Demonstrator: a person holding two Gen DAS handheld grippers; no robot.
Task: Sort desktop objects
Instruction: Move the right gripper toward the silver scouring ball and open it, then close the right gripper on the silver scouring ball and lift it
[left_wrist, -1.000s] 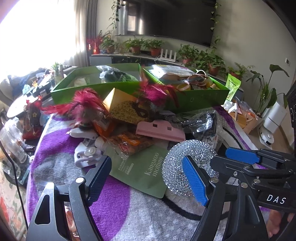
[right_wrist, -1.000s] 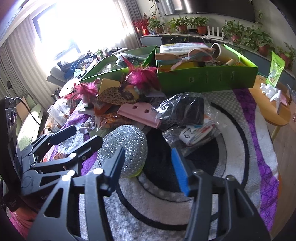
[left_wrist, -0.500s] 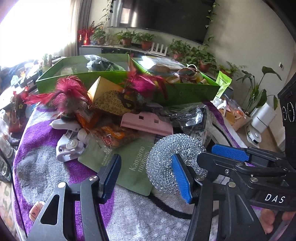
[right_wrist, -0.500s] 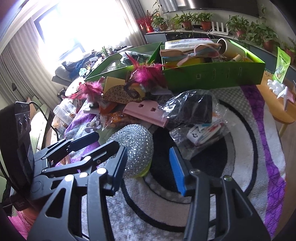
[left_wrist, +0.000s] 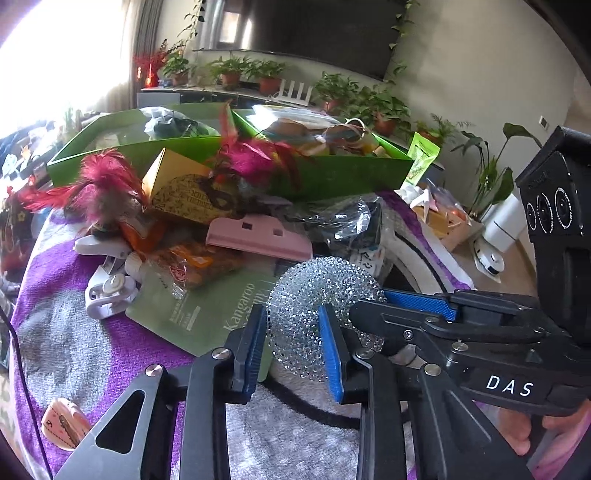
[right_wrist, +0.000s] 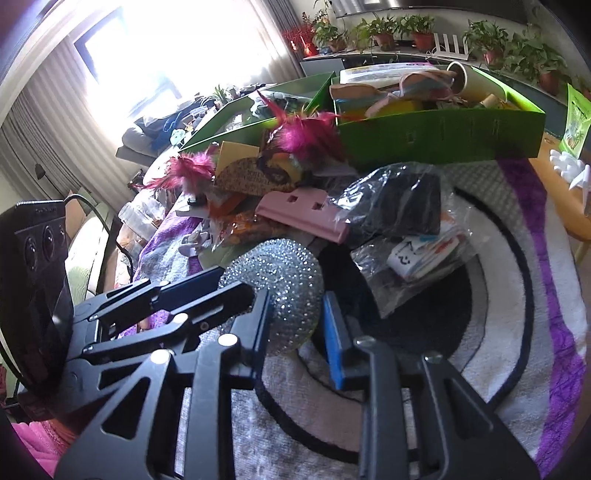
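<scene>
A silvery mesh scrubber ball (left_wrist: 314, 295) lies at the near edge of a pile of desktop clutter on a purple, white and black rug. It also shows in the right wrist view (right_wrist: 284, 280). My left gripper (left_wrist: 293, 349) has both blue pads pressed against the ball's left part. My right gripper (right_wrist: 297, 332) has its pads against the ball's right part; in the left wrist view it (left_wrist: 421, 306) comes in from the right. Both jaws are narrowed on the ball, which still rests on the rug.
Behind the ball lie a green Kangaroo pouch (left_wrist: 207, 314), a pink clip (left_wrist: 258, 240), bagged items (right_wrist: 399, 210), white clips (left_wrist: 107, 291) and pink feathers (left_wrist: 107, 181). Two green bins (left_wrist: 340, 177) (left_wrist: 99, 147) stand at the back, partly filled.
Both grippers moved forward to the scrubber ball and their jaws narrowed from wide open until the pads touch it from either side.
</scene>
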